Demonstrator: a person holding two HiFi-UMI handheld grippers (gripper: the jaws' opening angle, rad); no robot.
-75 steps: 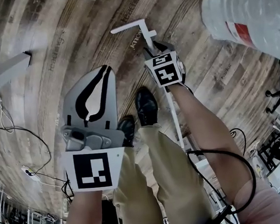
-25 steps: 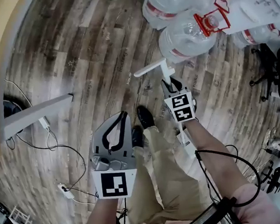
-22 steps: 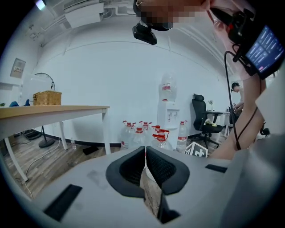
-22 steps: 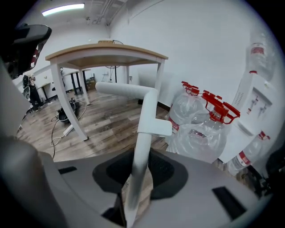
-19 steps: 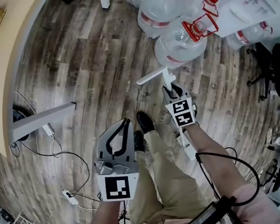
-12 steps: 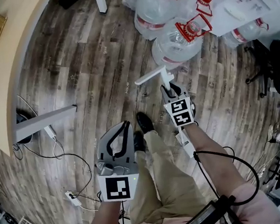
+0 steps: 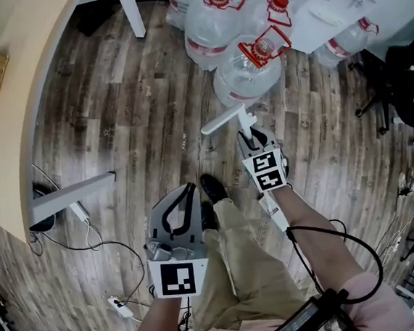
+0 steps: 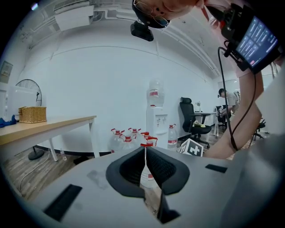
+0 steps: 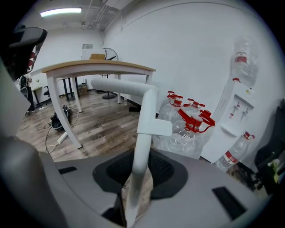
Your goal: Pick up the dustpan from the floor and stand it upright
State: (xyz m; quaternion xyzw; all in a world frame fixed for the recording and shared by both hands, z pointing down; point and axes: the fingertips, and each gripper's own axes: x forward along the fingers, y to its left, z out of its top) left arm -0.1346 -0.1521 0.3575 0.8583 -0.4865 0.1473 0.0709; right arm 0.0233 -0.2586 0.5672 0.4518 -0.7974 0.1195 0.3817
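Your right gripper (image 7: 250, 136) is clamped on the white dustpan handle (image 9: 142, 142), which stands nearly upright beside your right leg, over the wooden floor (image 7: 113, 97). Your left gripper (image 8: 144, 153) is pinched closed on nothing. Set the pan's base flat and steady before loosening the 2 jaws.

- Desk (image 7: 37, 68) fills the head view's upper left.
- Water jugs (image 7: 245, 74) cluster at top centre.
- Dustpan handle (image 7: 224, 118) stands at centre, just below the jugs.
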